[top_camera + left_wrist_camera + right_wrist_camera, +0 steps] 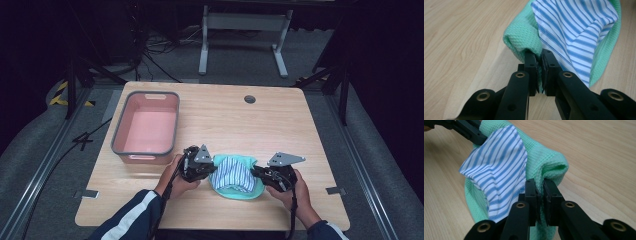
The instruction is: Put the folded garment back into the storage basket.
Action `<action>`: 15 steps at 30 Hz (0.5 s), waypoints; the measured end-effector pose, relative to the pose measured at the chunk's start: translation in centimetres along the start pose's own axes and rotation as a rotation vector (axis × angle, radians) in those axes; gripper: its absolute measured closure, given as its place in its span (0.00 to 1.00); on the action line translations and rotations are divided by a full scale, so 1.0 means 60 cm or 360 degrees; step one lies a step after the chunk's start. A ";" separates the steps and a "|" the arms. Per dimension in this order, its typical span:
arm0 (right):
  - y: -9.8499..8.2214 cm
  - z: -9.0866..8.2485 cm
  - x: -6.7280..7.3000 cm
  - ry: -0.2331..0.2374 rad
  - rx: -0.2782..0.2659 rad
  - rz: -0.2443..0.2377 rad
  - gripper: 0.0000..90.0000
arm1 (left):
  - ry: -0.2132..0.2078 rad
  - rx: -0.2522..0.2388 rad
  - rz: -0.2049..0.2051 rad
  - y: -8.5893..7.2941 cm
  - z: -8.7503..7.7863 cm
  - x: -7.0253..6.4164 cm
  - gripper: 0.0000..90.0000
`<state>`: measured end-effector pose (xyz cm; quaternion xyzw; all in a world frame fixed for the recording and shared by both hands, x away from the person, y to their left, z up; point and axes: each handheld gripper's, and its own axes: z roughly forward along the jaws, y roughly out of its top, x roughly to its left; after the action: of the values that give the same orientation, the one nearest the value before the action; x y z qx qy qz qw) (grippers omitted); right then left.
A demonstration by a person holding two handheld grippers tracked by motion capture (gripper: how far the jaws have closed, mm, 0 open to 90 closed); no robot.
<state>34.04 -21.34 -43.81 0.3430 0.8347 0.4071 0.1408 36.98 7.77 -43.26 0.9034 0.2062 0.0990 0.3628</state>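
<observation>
The left gripper [541, 53] has its jaws clenched on a folded edge of the green waffle-weave cloth [520, 42]; in its own view the green fold bulges just above the pads, and the blue-and-white striped cloth [574, 27] spreads up and to the right of them. The right gripper [540, 182] is likewise clamped on the opposite edge of the green cloth [549, 165], the fold standing just above its jaws, with the striped cloth [499, 167] fanning out to the upper left. Beyond that cloth, the other gripper's black jaws show at the top left corner.

From the high view, the cloth bundle [235, 175] hangs between the two grippers, left [210, 167] and right [256, 172], at the near middle of the wooden table [260, 120]. A pink plastic basin with a grey rim [146, 125] stands beyond and to the left of the left gripper. No writing or label can be read on any of these
</observation>
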 end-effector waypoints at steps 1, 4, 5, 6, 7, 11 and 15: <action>0.003 0.000 0.001 -0.0003 -0.0003 0.0005 0.92 | 0.0008 -0.0006 0.0007 0.002 -0.003 0.003 0.93; 0.012 0.001 -0.001 -0.0011 -0.0014 -0.0001 0.92 | 0.0033 -0.0019 0.0019 0.006 -0.010 0.007 0.93; 0.017 0.001 -0.001 -0.0015 -0.0020 0.0001 0.92 | 0.0044 -0.0033 0.0020 0.007 -0.013 0.008 0.93; 0.021 0.001 -0.001 -0.0020 -0.0029 -0.0008 0.92 | 0.0048 -0.0038 0.0025 0.008 -0.015 0.009 0.93; 0.023 0.001 -0.001 -0.0020 -0.0036 -0.0008 0.92 | 0.0062 -0.0045 0.0031 0.009 -0.018 0.010 0.93; 0.038 0.000 0.002 -0.0021 -0.0073 -0.0029 0.92 | 0.0092 -0.0090 0.0023 0.012 -0.034 0.015 0.93; 0.053 -0.001 0.005 -0.0018 -0.0109 -0.0049 0.92 | 0.0131 -0.0118 0.0026 0.013 -0.048 0.020 0.94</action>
<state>35.25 -19.76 -41.27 0.3274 0.8246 0.4315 0.1633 37.36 9.54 -40.64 0.8861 0.2099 0.1467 0.3863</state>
